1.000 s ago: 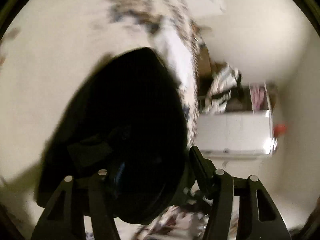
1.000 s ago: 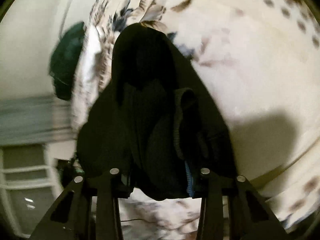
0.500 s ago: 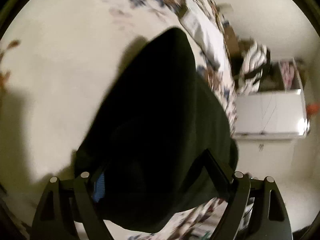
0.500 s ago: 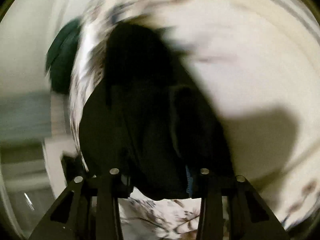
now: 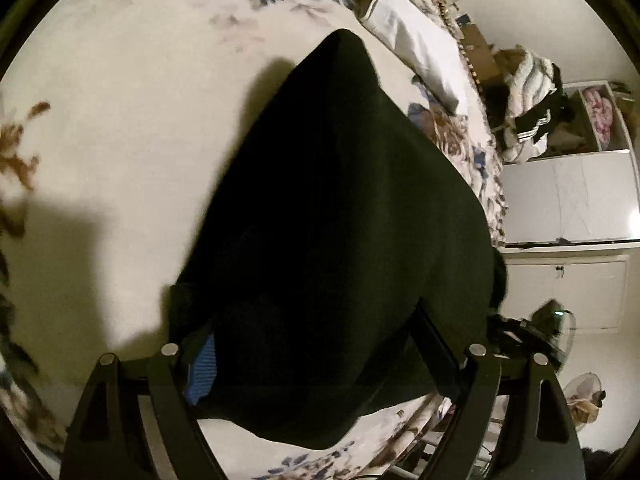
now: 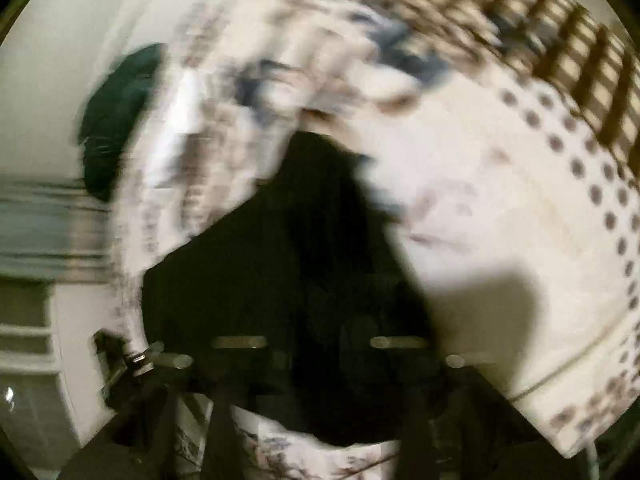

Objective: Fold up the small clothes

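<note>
Floral bedspread (image 5: 120, 128) carries the black garment (image 5: 340, 220), which lies between the spread jaws of the left hand-held gripper (image 5: 320, 344). Right hand-held gripper (image 6: 320, 344), blurred, has just been closing at the garment's near edge; grip unclear.

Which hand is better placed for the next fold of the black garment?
Left, probably. The left gripper has just been opening and stands wide astride the black garment. The right gripper has just been closing with the garment between its fingers, but its view is smeared, so its hold is unclear.
</note>
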A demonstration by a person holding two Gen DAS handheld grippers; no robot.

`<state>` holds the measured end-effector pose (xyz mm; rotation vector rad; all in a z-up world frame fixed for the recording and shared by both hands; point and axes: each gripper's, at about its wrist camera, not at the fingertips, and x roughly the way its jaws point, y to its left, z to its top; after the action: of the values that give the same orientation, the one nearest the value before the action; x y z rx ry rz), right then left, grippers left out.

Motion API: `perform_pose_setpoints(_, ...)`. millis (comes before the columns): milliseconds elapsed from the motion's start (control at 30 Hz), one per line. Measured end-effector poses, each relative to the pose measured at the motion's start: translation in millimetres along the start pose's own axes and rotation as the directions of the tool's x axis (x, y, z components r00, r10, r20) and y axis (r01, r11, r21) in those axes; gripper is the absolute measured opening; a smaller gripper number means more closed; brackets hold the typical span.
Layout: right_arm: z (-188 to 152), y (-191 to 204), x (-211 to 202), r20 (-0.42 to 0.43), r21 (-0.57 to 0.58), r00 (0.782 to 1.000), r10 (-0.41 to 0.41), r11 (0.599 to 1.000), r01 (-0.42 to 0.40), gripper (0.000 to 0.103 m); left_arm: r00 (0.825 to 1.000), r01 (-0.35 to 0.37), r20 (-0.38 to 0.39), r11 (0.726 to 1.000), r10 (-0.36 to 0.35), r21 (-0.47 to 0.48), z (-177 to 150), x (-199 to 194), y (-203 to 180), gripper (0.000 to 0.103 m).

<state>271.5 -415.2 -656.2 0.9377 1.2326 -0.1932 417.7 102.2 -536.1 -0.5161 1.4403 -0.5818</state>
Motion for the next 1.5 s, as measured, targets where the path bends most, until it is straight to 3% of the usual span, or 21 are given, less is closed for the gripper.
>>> perform_pose_setpoints(100, 8.4, -21.7, 9.5, -0.037, 0.106, 0.999, 0.035, 0.994, -0.031, 0.019, 1.000, -0.014, -0.020, 1.000, 0.014, 0.007, -0.8, -3.9, -6.4, 0.084)
perform_pose_setpoints(200, 11.8, -17.4, 0.4, -0.064, 0.083, 0.994, 0.084, 0.993, -0.078, 0.024, 1.000, -0.001, -0.025, 1.000, 0.001, -0.010, 8.3, -12.5, -17.0, 0.084)
perform_pose_setpoints(233, 12.4, -13.9, -4.2, -0.060, 0.080, 0.993, 0.106, 0.992, -0.101, 0.031, 1.000, 0.007, -0.020, 1.000, -0.007, -0.003, 11.5, -14.7, -20.8, 0.085)
perform_pose_setpoints(333, 23.3, -4.2, -24.8, 0.009, 0.088, 0.985, 0.171, 0.981, -0.171, 0.075, 1.000, 0.000, 0.000, 1.000, 0.000, 0.024, 28.6, -16.1, -33.3, 0.085)
perform_pose_setpoints(400, 40.4, -2.9, -25.2, 0.066, 0.102, 0.978, 0.198, 0.974, -0.204, 0.076, 1.000, 0.000, 0.010, 1.000, -0.001, 0.032, 43.0, -10.5, -38.7, 0.085)
perform_pose_setpoints(500, 76.4, -7.2, 6.4, 0.046, 0.177, 0.984, 0.172, 0.968, -0.177, 0.076, 1.000, -0.007, 0.008, 0.998, 0.007, 0.057, 67.5, 4.2, -50.9, 0.085)
perform_pose_setpoints(533, 83.5, -7.7, 16.2, 0.026, 0.203, 0.985, 0.168, 0.964, -0.170, 0.075, 1.000, -0.010, 0.001, 0.998, 0.010, 0.062, 71.6, 7.8, -52.5, 0.085)
perform_pose_setpoints(600, 94.2, -0.6, 35.8, -0.005, 0.213, 0.978, 0.207, 0.956, -0.201, 0.008, 1.000, -0.020, -0.022, 0.997, 0.022, 0.076, 80.0, 19.4, -57.9, 0.085)
perform_pose_setpoints(667, 99.8, 4.7, 36.9, 0.024, 0.213, 0.986, 0.167, 0.962, -0.168, 0.009, 0.999, -0.028, -0.044, 0.996, 0.032, 0.088, 82.1, 25.0, -57.9, 0.085)
perform_pose_setpoints(700, 98.8, -1.8, 35.7, 0.052, 0.264, 0.984, 0.170, 0.948, -0.178, 0.009, 0.998, -0.033, -0.056, 0.995, 0.039, 0.094, 82.6, 29.4, -57.9, 0.085)
perform_pose_setpoints(733, 94.0, -21.3, 34.8, 0.080, 0.373, 0.980, 0.184, 0.906, -0.201, 0.009, 0.997, -0.036, -0.064, 0.995, 0.042, 0.094, 81.7, 30.2, -56.1, 0.085)
perform_pose_setpoints(800, 77.8, -58.9, 41.9, 0.099, 0.562, 0.960, 0.263, 0.781, -0.272, 0.008, 0.996, -0.027, -0.079, 0.996, 0.034, 0.082, 80.5, 30.0, -50.3, 0.085)
perform_pose_setpoints(900, 55.4, -81.8, 55.6, 0.136, 0.702, 0.917, 0.375, 0.616, -0.356, 0.009, 0.997, -0.013, -0.077, 0.999, 0.017, 0.052, 79.5, 25.6, -40.8, 0.085)
perform_pose_setpoints(933, 56.3, -80.6, 54.4, 0.131, 0.692, 0.911, 0.391, 0.622, -0.366, 0.012, 0.997, -0.007, -0.073, 0.999, 0.010, 0.041, 78.4, 23.3, -37.6, 0.085)
perform_pose_setpoints(1000, 64.6, -70.4, 43.0, 0.099, 0.615, 0.922, 0.374, 0.705, -0.353, 0.019, 0.997, 0.015, -0.072, 1.000, -0.014, 0.022, 72.7, 17.7, -33.2, 0.085)
perform_pose_setpoints(1067, 67.3, -59.2, 21.6, 0.064, 0.509, 0.941, 0.332, 0.800, -0.317, 0.058, 0.997, 0.038, -0.066, 0.999, -0.037, 0.012, 64.4, 11.0, -30.0, 0.085)
perform_pose_setpoints(1133, 58.5, -45.4, 0.0, 0.046, 0.386, 0.963, 0.265, 0.884, -0.262, 0.067, 0.996, 0.058, -0.063, 0.998, -0.057, 0.007, 52.9, 7.0, -29.5, 0.085)
perform_pose_setpoints(1300, 27.0, -18.5, 10.1, -0.133, 0.167, 0.975, 0.180, 0.973, -0.157, 0.066, 0.998, 0.054, -0.021, 0.999, -0.054, 0.007, 40.6, 1.2, -28.0, 0.085)
perform_pose_setpoints(1367, 14.9, -11.5, 18.5, -0.142, 0.086, 0.981, 0.135, 0.989, -0.124, 0.034, 1.000, -0.009, -0.021, 1.000, 0.009, 0.020, 40.0, 2.7, -24.2, 0.085)
perform_pose_setpoints(1400, 13.4, -12.3, 19.1, -0.118, 0.080, 0.988, 0.105, 0.992, -0.096, 0.030, 0.999, -0.046, -0.021, 0.998, 0.047, 0.033, 39.2, 2.8, -21.2, 0.085)
perform_pose_setpoints(1500, 17.7, -43.1, 23.3, -0.080, 0.227, 0.986, 0.143, 0.966, -0.122, 0.028, 1.000, -0.010, -0.028, 1.000, 0.011, 0.012, 36.4, -0.4, -11.9, 0.085)
